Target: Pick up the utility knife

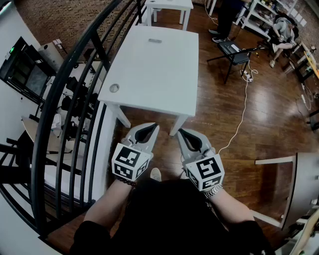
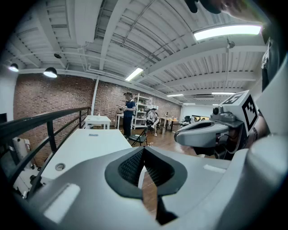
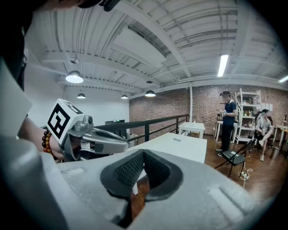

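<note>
The utility knife (image 1: 154, 41) is a small grey thing lying flat near the far end of the long white table (image 1: 149, 74); it also shows as a small grey thing in the left gripper view (image 2: 93, 134) and as a speck in the right gripper view (image 3: 177, 139). My left gripper (image 1: 155, 126) and right gripper (image 1: 180, 132) hang side by side over the floor, just short of the table's near edge and far from the knife. Both are shut, tips together, with nothing between them (image 2: 143, 150) (image 3: 143, 152).
A black railing (image 1: 75, 74) runs along the table's left side. A round hole (image 1: 114, 88) sits in the near left corner of the tabletop. A second white table (image 1: 169, 6) stands beyond. A black folding chair (image 1: 233, 52), a white cable (image 1: 243, 112) and a standing person (image 2: 129, 112) are to the right.
</note>
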{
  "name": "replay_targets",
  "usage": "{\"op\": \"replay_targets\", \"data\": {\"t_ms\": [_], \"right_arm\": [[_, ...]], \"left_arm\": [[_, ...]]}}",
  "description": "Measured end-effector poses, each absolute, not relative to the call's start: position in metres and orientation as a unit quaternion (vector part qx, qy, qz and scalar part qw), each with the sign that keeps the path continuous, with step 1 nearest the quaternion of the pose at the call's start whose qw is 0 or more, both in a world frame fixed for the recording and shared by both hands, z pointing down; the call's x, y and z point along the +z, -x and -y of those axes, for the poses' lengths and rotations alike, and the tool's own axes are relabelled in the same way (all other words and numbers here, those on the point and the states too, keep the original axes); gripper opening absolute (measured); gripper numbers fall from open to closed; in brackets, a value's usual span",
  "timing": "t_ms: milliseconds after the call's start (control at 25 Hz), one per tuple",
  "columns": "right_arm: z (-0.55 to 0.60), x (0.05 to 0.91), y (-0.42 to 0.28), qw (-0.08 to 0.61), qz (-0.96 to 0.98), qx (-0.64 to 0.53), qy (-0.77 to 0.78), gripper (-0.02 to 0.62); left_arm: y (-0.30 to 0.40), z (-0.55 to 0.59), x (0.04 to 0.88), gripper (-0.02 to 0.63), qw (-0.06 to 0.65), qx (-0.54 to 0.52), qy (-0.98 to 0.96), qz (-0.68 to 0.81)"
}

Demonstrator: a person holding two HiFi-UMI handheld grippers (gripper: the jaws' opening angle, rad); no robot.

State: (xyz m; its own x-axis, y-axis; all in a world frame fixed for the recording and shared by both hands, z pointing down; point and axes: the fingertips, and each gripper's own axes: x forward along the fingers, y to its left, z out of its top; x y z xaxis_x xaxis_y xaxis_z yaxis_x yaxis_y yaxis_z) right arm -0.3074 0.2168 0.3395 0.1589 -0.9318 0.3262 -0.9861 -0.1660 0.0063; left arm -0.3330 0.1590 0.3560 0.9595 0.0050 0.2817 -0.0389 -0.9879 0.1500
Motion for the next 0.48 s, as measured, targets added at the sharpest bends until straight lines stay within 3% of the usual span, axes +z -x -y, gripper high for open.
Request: {"op": "replay_targets", "data": {"t_ms": [480], "right_arm": [[-0.228,0.357,0.226,0.089,0.673,0.121,-0.724,-0.008]], "left_arm": [[0.253,-0.174,0.374,0.017,0.068,0.16,-0.984,0.051]]}}
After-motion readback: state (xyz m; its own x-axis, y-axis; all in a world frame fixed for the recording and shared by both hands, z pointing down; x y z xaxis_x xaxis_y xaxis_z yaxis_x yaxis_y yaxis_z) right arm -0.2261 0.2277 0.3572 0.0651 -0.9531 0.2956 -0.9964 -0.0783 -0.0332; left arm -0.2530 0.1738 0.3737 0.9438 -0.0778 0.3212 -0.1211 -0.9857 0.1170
